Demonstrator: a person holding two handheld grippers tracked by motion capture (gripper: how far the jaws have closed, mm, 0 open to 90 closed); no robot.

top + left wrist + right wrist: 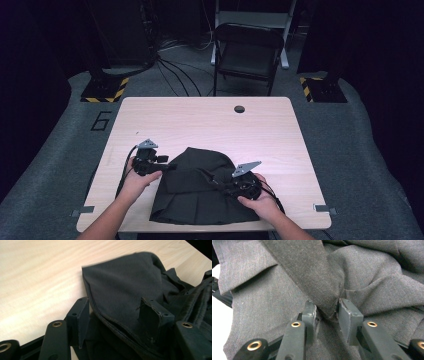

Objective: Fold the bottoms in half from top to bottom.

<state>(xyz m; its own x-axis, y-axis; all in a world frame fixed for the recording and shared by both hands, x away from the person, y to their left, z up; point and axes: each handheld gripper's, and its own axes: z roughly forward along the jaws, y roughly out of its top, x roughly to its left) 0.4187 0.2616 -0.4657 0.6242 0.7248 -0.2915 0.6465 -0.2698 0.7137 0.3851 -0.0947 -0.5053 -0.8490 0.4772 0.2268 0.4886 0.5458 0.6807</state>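
Right now the dark garment (200, 187) lies crumpled on the near half of the bench (210, 120), a rounded mound of charcoal cloth with a stitched hem along its near edge and folds heaped toward the far side. Seen close in the right gripper view, the cloth (274, 272) is a grey weave with a line of stitching near one edge, and a thick folded band crosses over it. The right gripper (220, 184) lies low across the right part of the garment, held by the right hand (257, 200) at the near right; its jaws are clenched on a bunched point of that fold (329, 311), the pads pressing the cloth from both sides. The left gripper (172, 165) comes in level from the left edge of the garment, the left hand (137, 175) wrapped round its body, forearm rising from the near edge of the bench. In the left gripper view its jaws stand apart and released, straddling the hemmed edge of the cloth (125, 285), one pad on the bench side and one over the fabric, with no pinch. The pale wood of the bench is bare around the garment, save a round cable hole (239, 109) near the far edge. Beyond the bench stand a folding chair (248, 52), loose cables (175, 70) on the floor, and two stands with yellow-and-black striped feet (105, 90).
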